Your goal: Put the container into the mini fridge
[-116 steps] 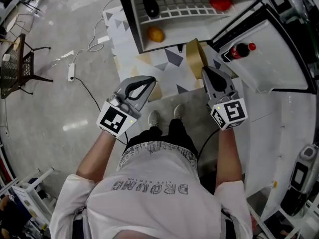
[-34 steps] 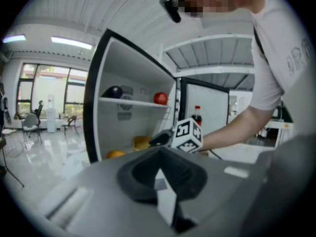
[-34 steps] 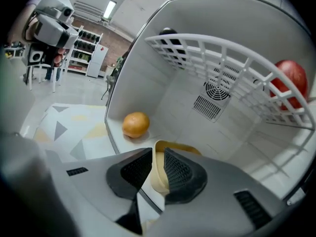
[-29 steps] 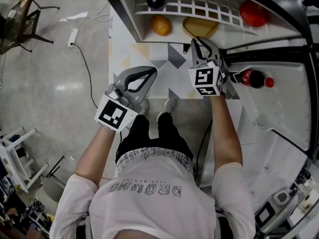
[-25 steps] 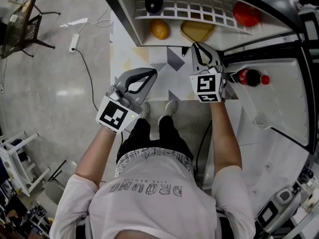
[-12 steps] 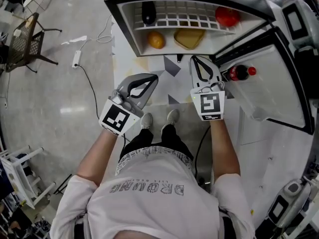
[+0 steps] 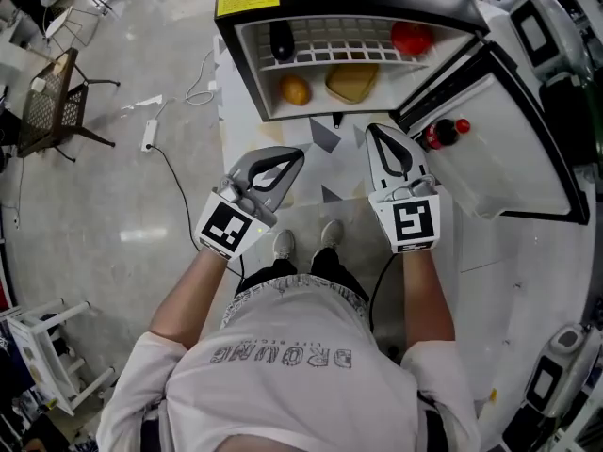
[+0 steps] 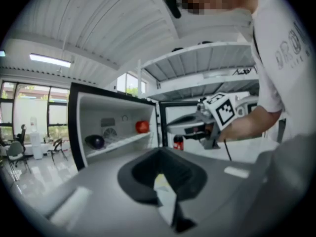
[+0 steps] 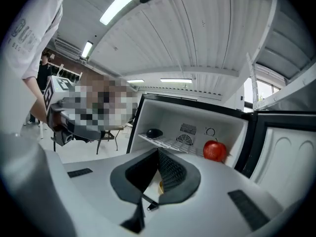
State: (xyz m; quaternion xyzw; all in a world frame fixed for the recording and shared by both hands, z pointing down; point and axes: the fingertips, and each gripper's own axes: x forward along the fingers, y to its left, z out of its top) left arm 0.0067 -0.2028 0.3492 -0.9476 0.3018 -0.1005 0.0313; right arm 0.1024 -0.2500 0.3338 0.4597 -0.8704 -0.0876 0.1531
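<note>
The yellow container (image 7: pixel 350 81) lies on the floor of the open mini fridge (image 7: pixel 247 59), beside an orange (image 7: pixel 295 89). A wire shelf (image 7: pixel 339 40) above it carries a dark round item (image 7: pixel 281 40) and a red apple (image 7: pixel 411 38). My right gripper (image 7: pixel 373 130) hangs in front of the fridge opening, shut and empty, a short way back from the container. My left gripper (image 7: pixel 298 153) is shut and empty too, level with it on the left. The right gripper view shows the apple (image 9: pixel 215 150) past its jaws (image 9: pixel 159 153). The left gripper (image 8: pixel 160 152) faces the fridge from the side.
The fridge door (image 7: pixel 509 121) stands open to the right, a red-capped cola bottle (image 7: pixel 443 133) in its rack. A patterned mat (image 7: pixel 325 139) lies under the fridge front. A power strip and cable (image 7: pixel 151 135) and a chair (image 7: pixel 57 106) are on the floor at left.
Earlier my right gripper held the container before the fridge; it then reached in, and the container now rests inside. Over the last second the right gripper drew back out.
</note>
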